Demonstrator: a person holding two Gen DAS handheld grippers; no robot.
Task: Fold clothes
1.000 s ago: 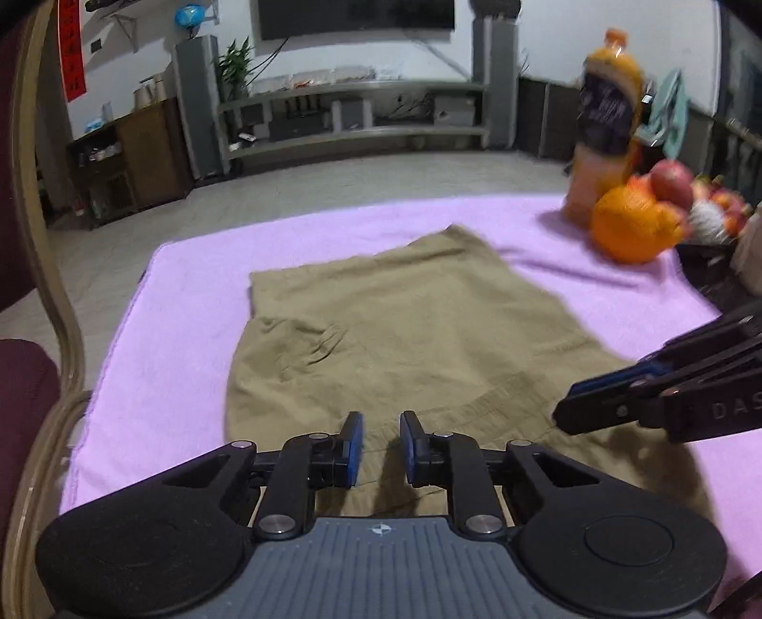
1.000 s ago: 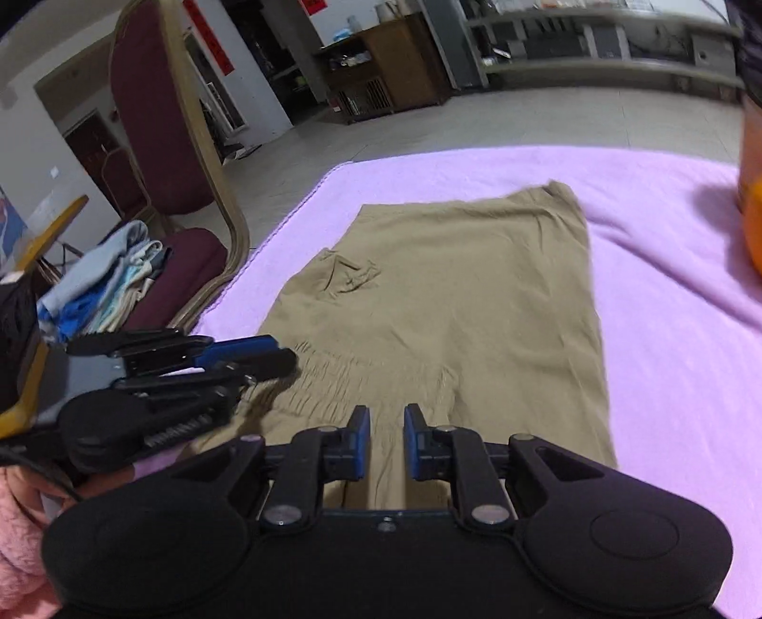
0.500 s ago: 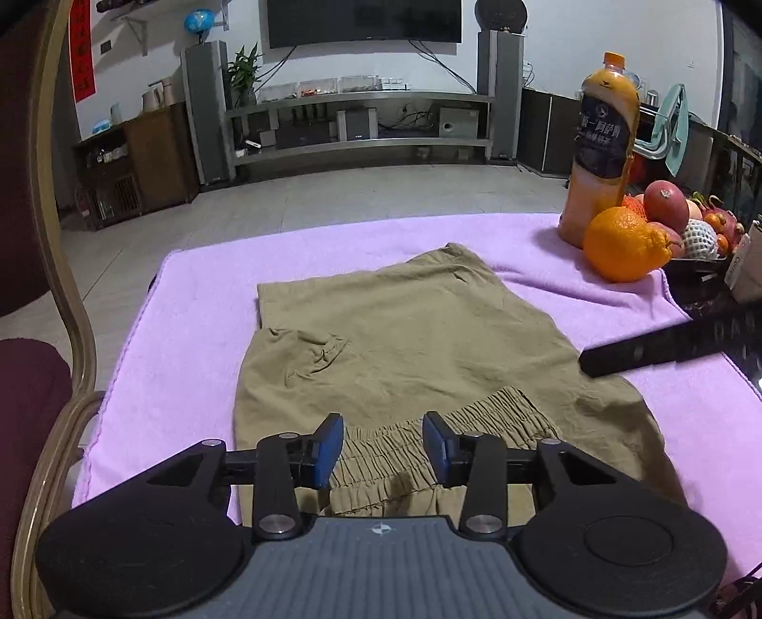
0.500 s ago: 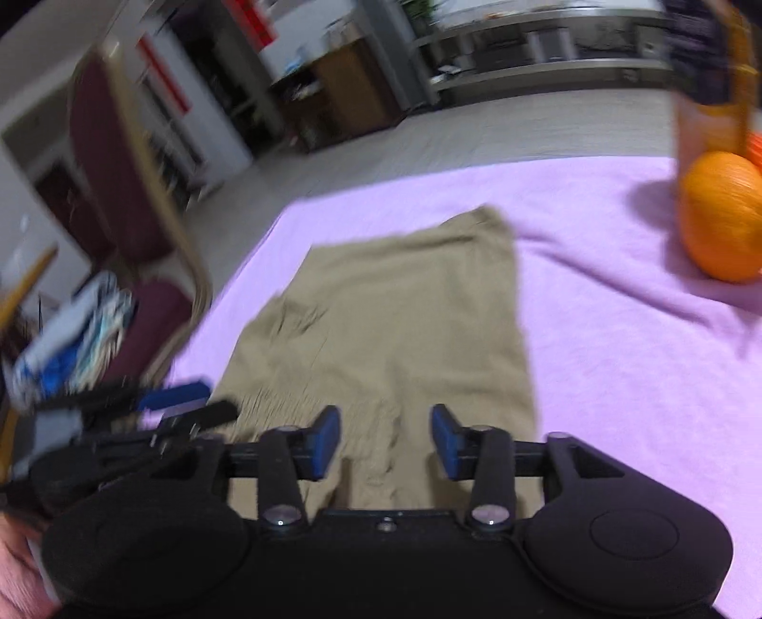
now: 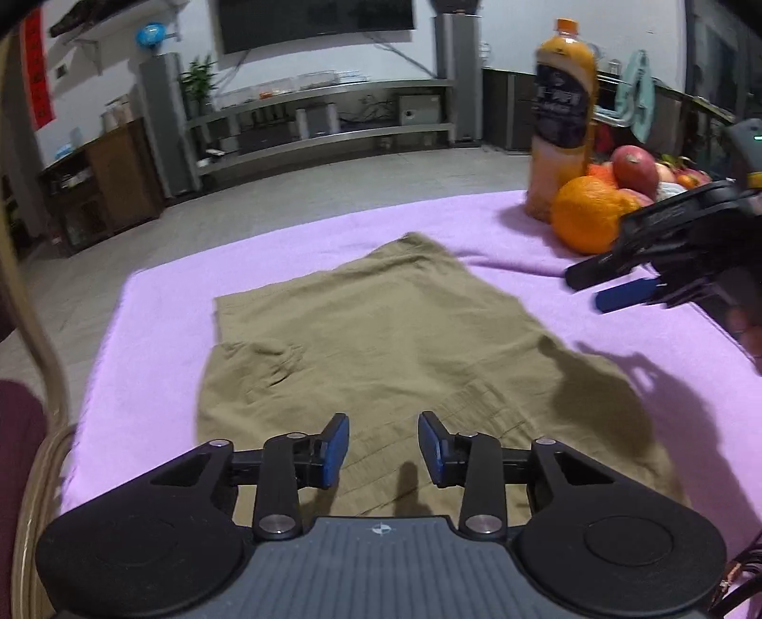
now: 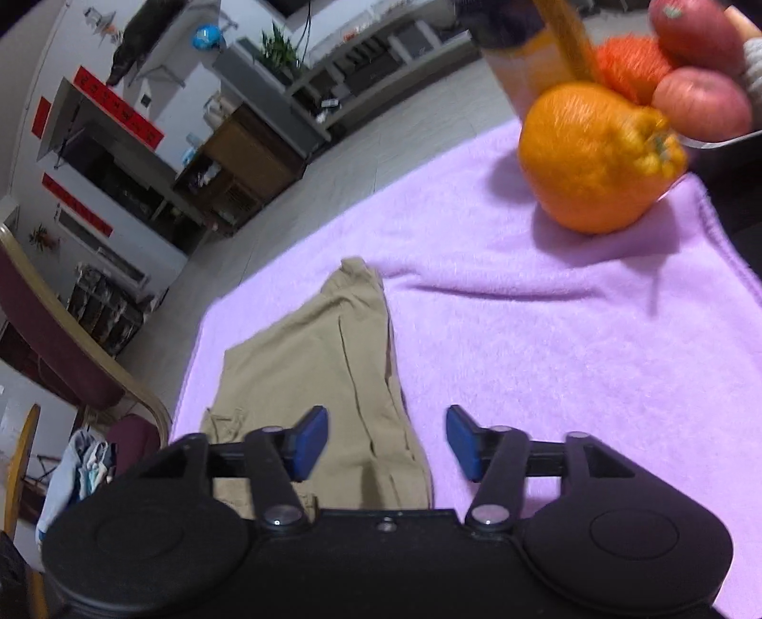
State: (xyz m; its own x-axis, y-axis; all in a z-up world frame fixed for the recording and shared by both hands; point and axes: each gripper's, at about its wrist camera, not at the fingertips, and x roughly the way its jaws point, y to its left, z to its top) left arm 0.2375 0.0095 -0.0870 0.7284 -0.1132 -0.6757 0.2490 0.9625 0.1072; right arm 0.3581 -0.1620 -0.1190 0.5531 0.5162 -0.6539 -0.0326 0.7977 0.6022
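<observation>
While both sets of jaws hang released and are easing inward on nothing, the left gripper (image 5: 383,450) hovers at 6 o'clock over the khaki shorts (image 5: 381,343) lying flat on the purple blanket (image 5: 157,333). I'd have the right gripper (image 6: 386,443) pinch the hem at 12 o'clock, clear of the orange (image 5: 588,214).

We see a living room with white walls (image 5: 500,43) and a grey tiled floor (image 5: 295,200). A dark television (image 5: 314,21) hangs above a long grey shelf unit (image 5: 324,124), flanked by tall grey speakers (image 5: 164,124). A potted plant (image 5: 197,83) stands beside one. A brown wooden cabinet (image 5: 119,176) sits left. Red banners (image 6: 119,114) hang near a dark doorway (image 6: 102,164). A maroon chair (image 6: 62,352) stands close by.
</observation>
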